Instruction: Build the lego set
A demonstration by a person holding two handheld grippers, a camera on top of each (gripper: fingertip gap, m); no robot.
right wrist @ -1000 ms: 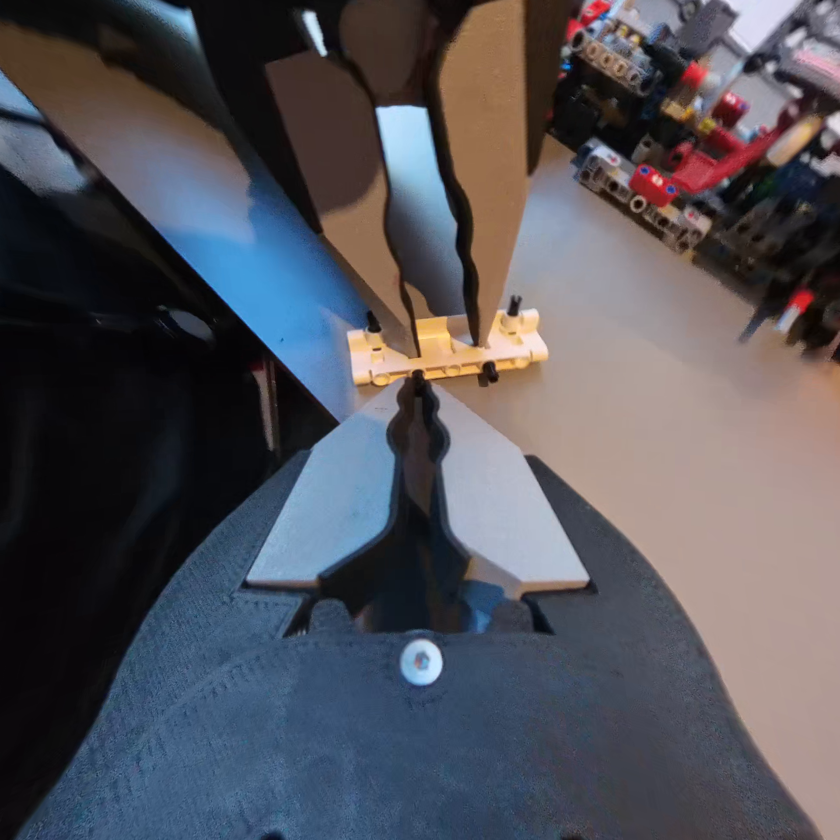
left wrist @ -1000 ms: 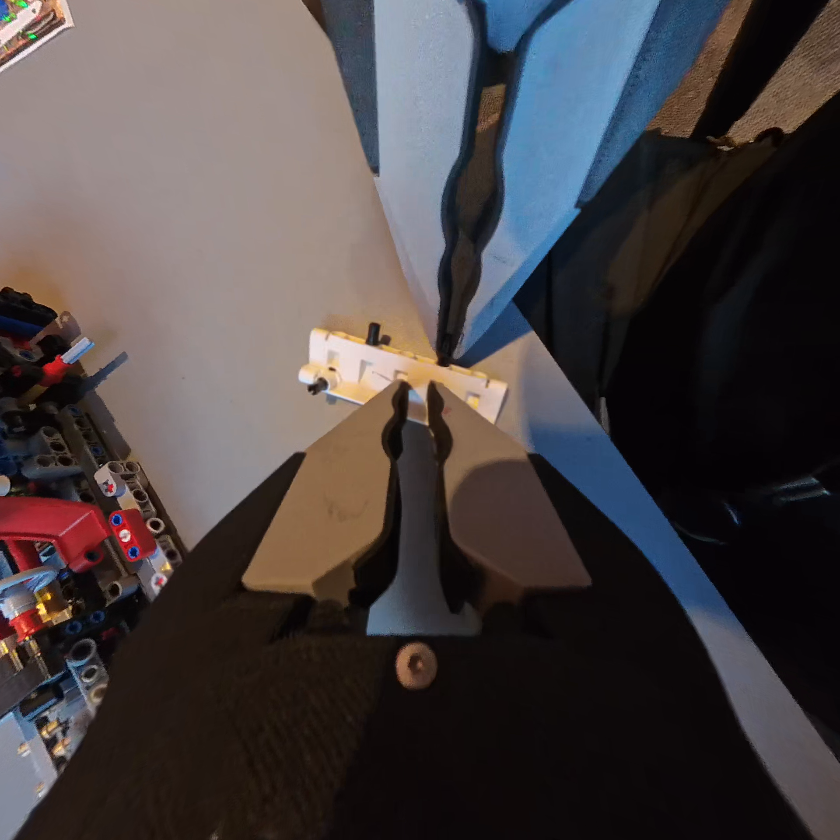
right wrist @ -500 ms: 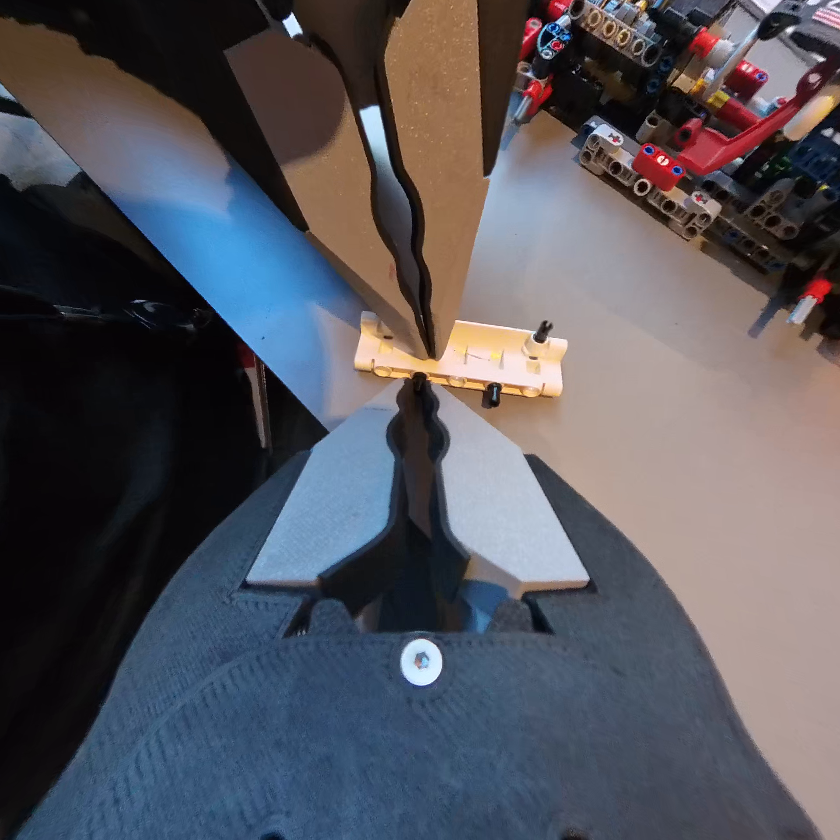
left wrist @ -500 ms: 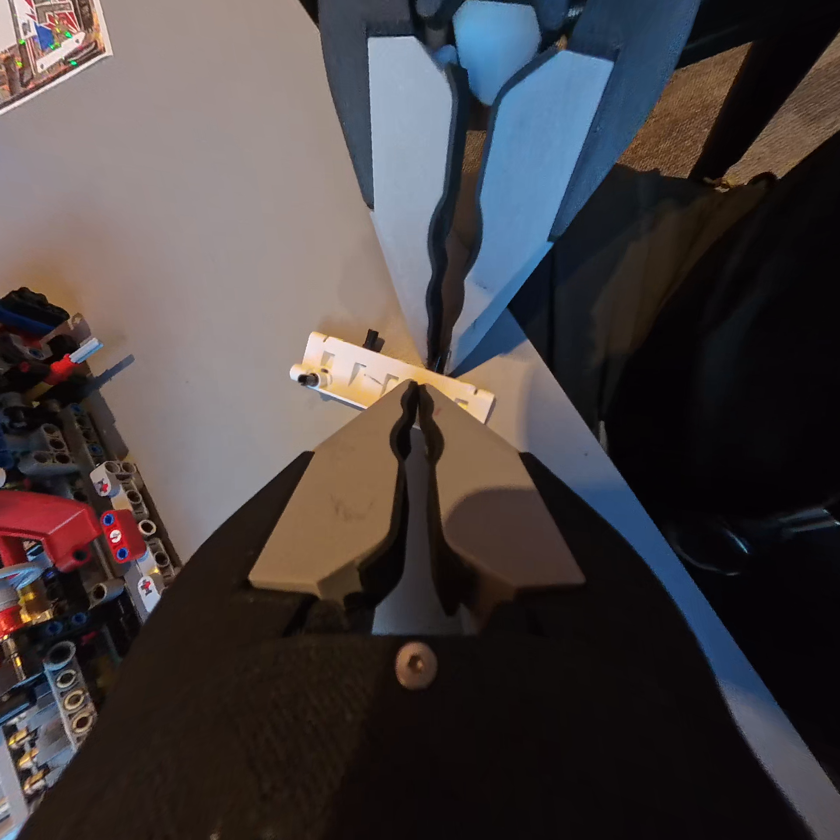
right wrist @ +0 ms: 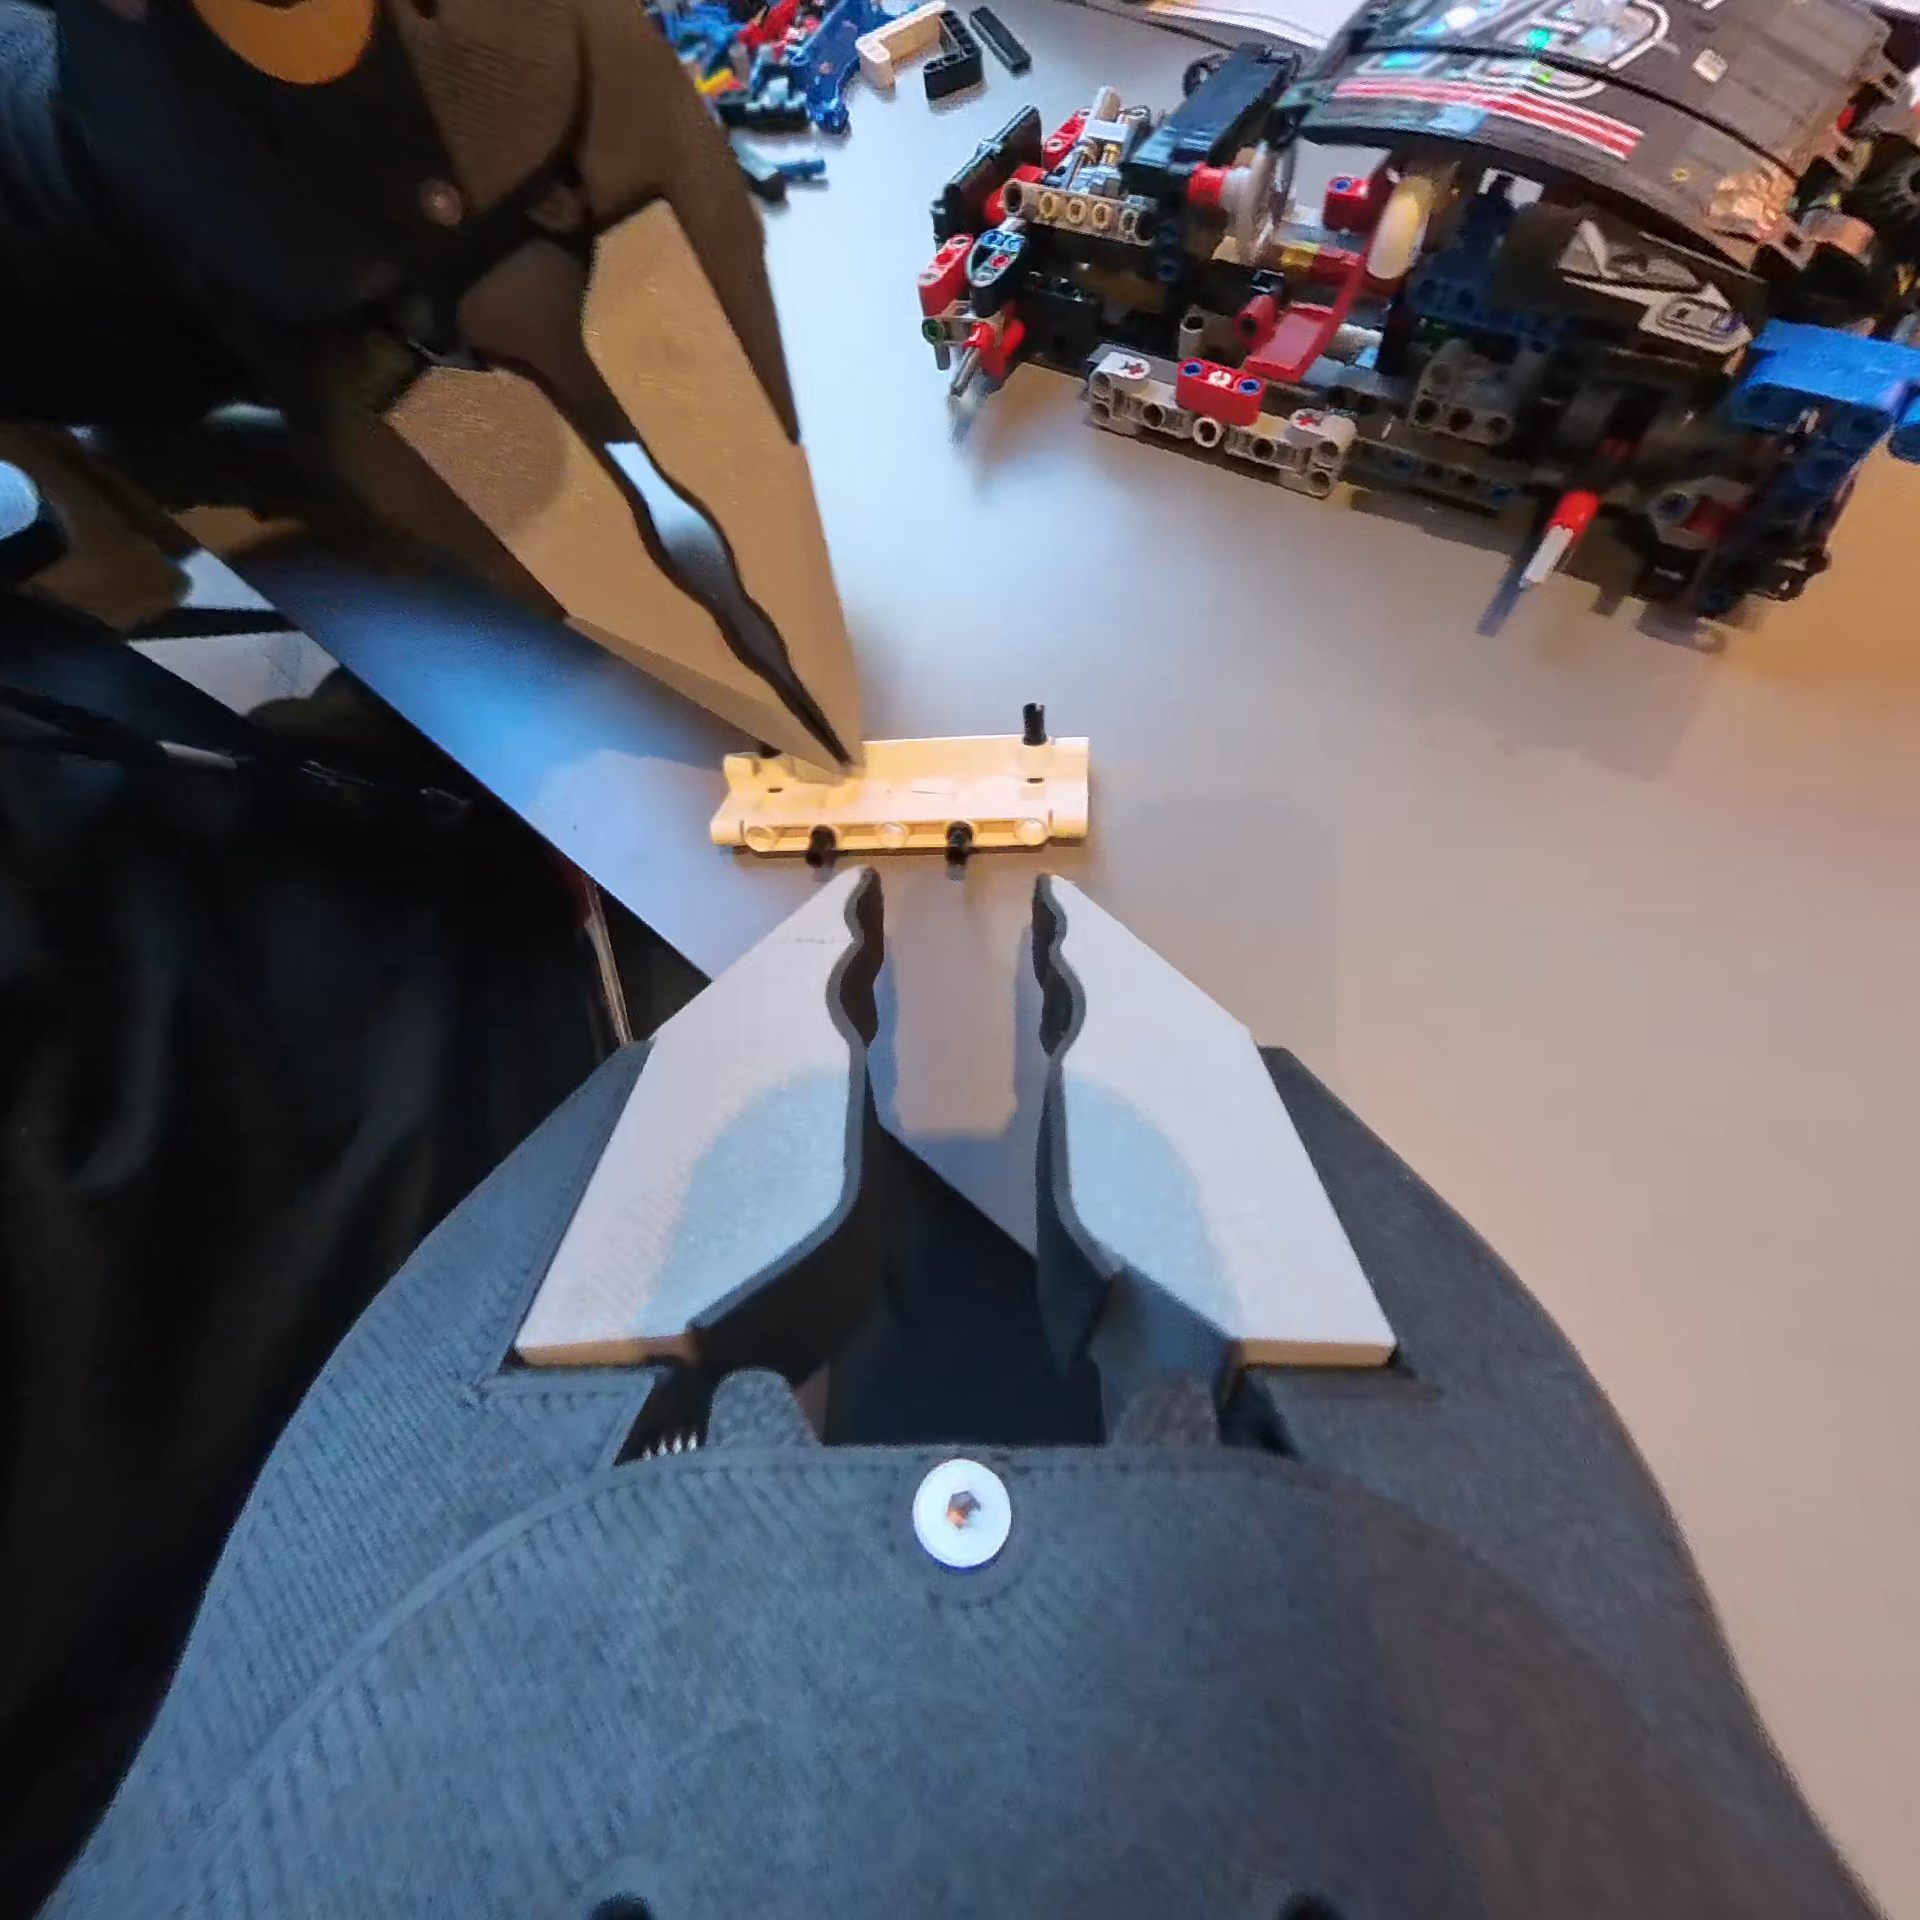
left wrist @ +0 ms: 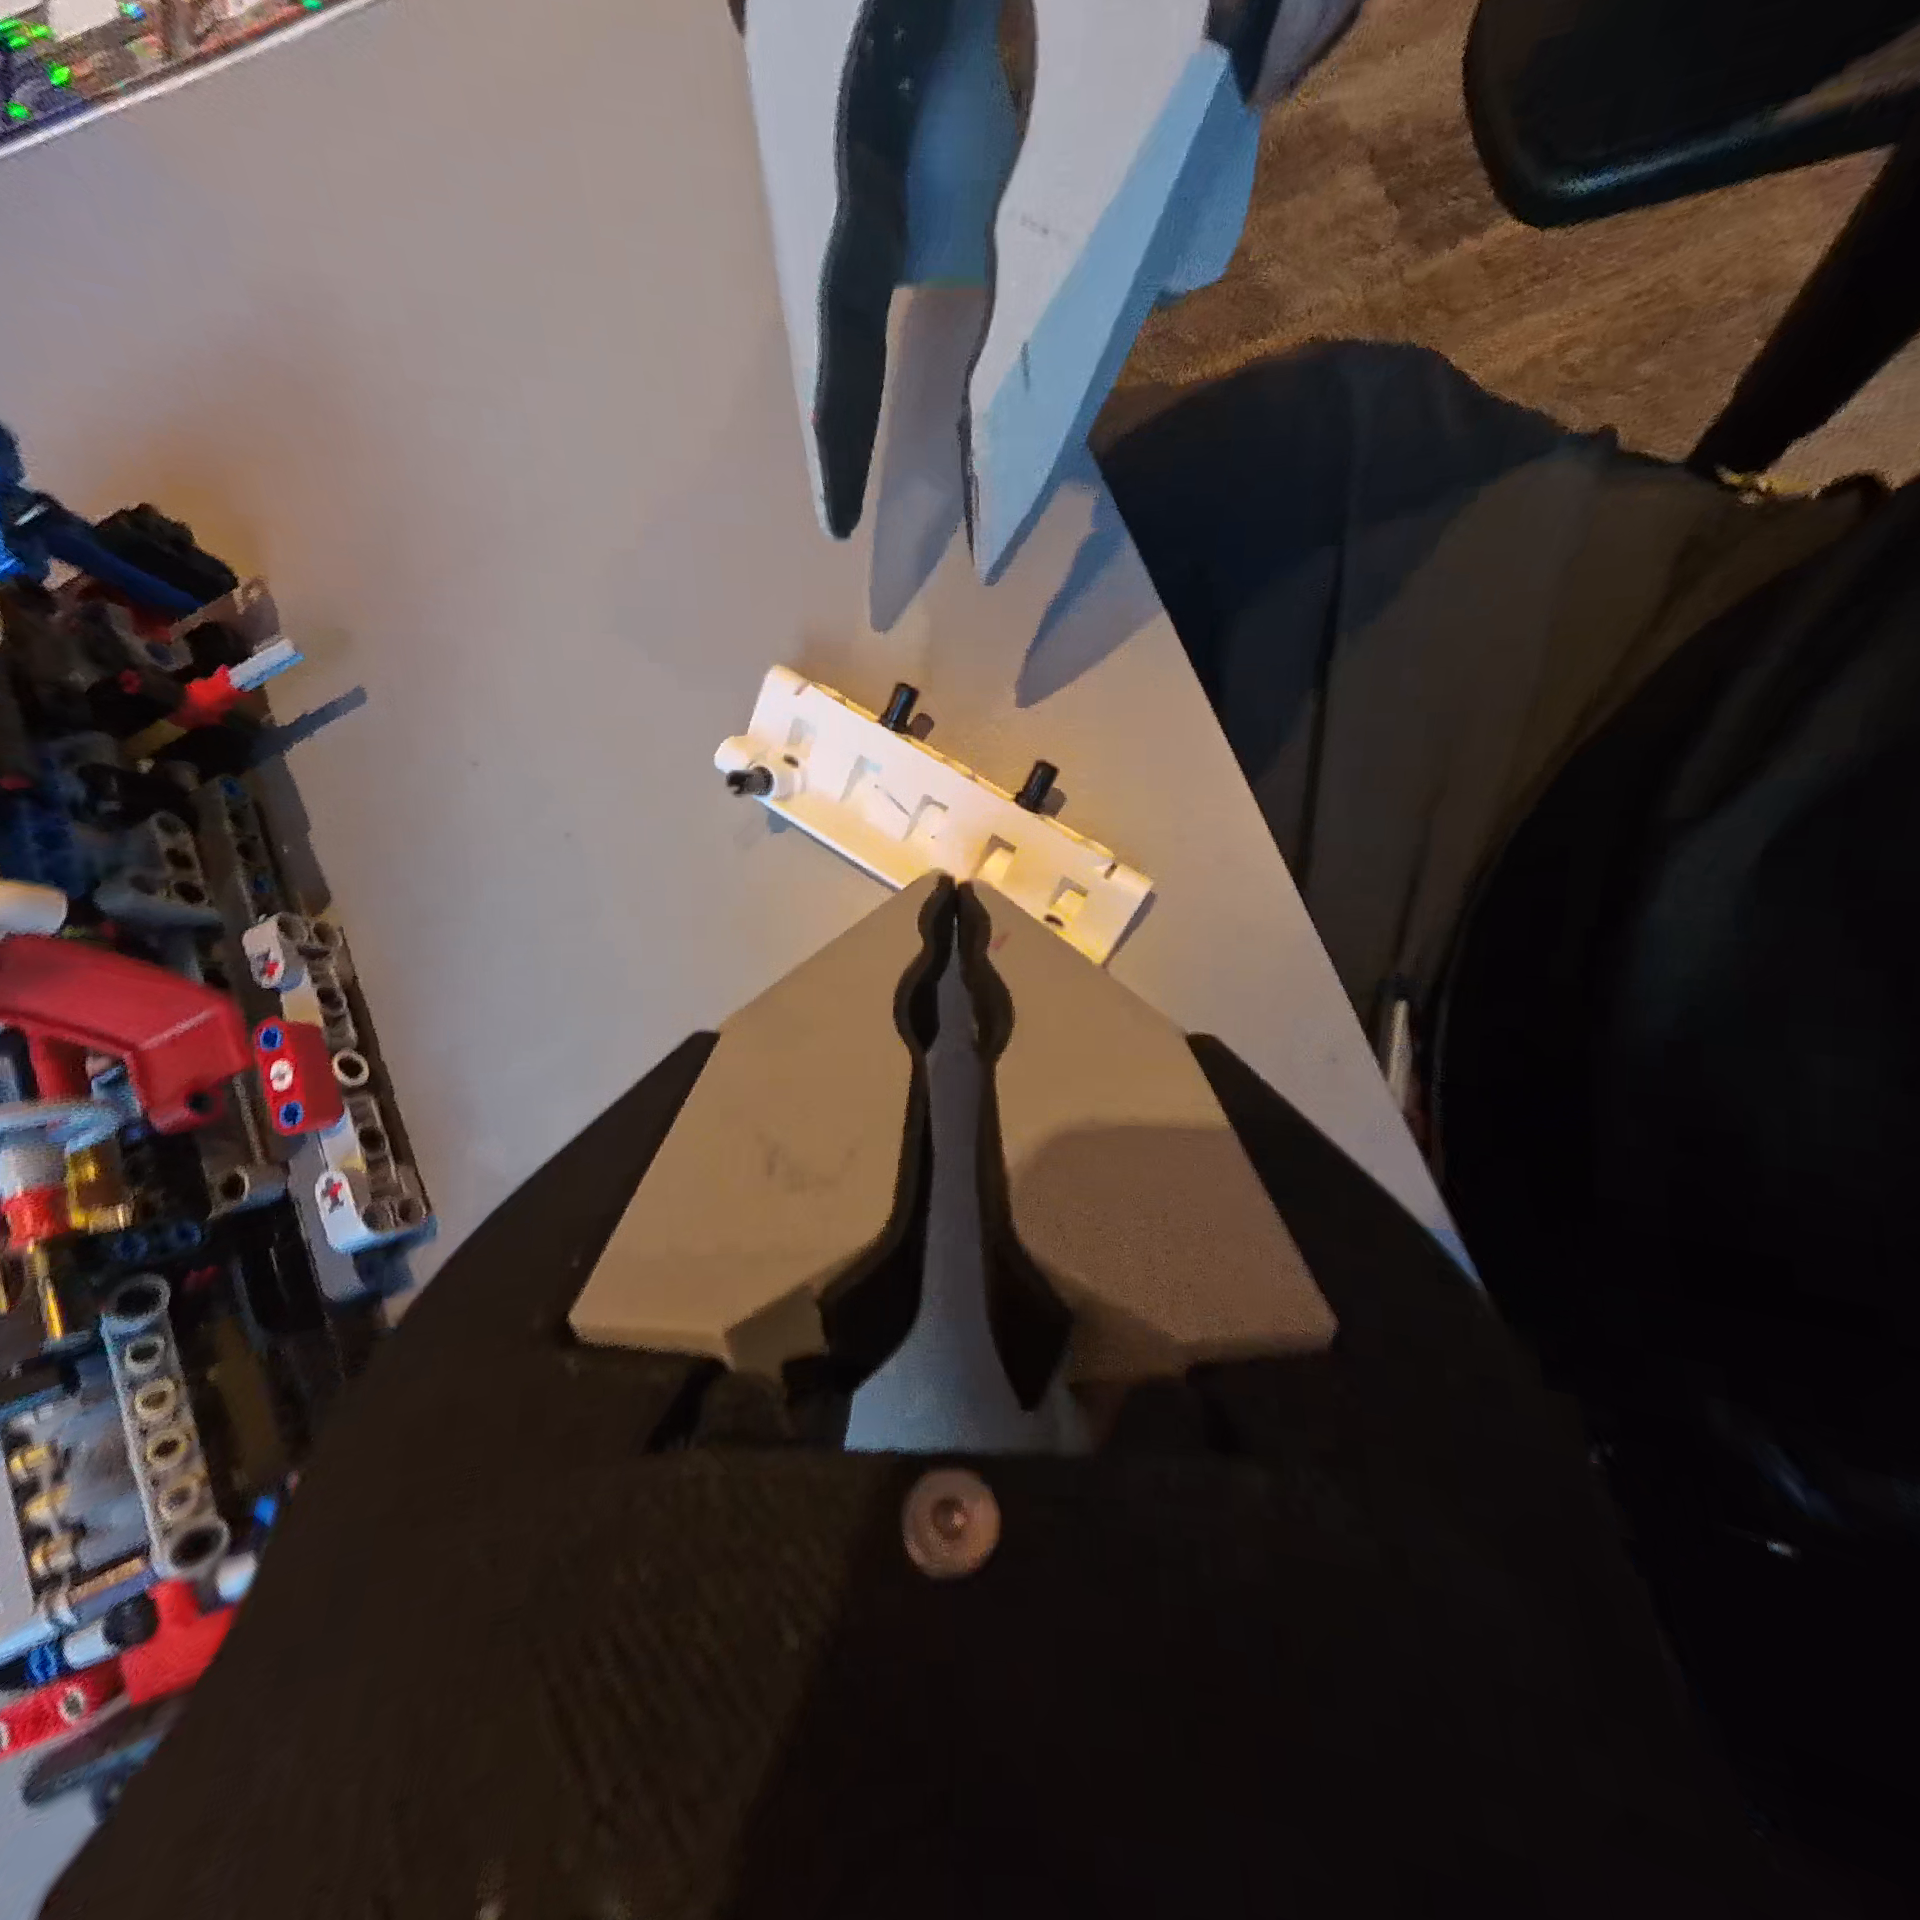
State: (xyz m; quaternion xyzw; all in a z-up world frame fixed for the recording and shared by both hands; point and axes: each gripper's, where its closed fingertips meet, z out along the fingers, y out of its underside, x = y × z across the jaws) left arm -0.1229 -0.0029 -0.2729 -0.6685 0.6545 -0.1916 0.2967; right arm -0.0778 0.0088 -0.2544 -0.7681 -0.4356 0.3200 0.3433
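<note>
Along the left of the left wrist view, a partly built Lego vehicle (left wrist: 156, 1091) in black, grey, red and blue fills the table's (left wrist: 416, 468) far side. At centre lies the task's piece, a long white panel (left wrist: 935, 821), flat on the table and close to its edge. Two black pins (left wrist: 899, 704) stand out of one long side, and another sticks out of a corner.

The left gripper (left wrist: 954, 888) has its fingers pressed together, tips resting on top of the panel near the end closest to the table edge. It seems to pin the panel down, gripping nothing.

The right gripper (right wrist: 951, 883) has changed most. Half a second ago it was closed on a pin at the panel's side. Now it is pulled back and spread moderately wide, holding nothing, and that pin sits in the panel. My judgement is that this pin step is done and the next part can be fetched.

To the right in the left wrist view, the table ends and dark space drops away just beside the panel, so there is little margin there. Bare table lies between panel and vehicle, giving free room to work. Loose parts (right wrist: 831, 52) lie farther off.
</note>
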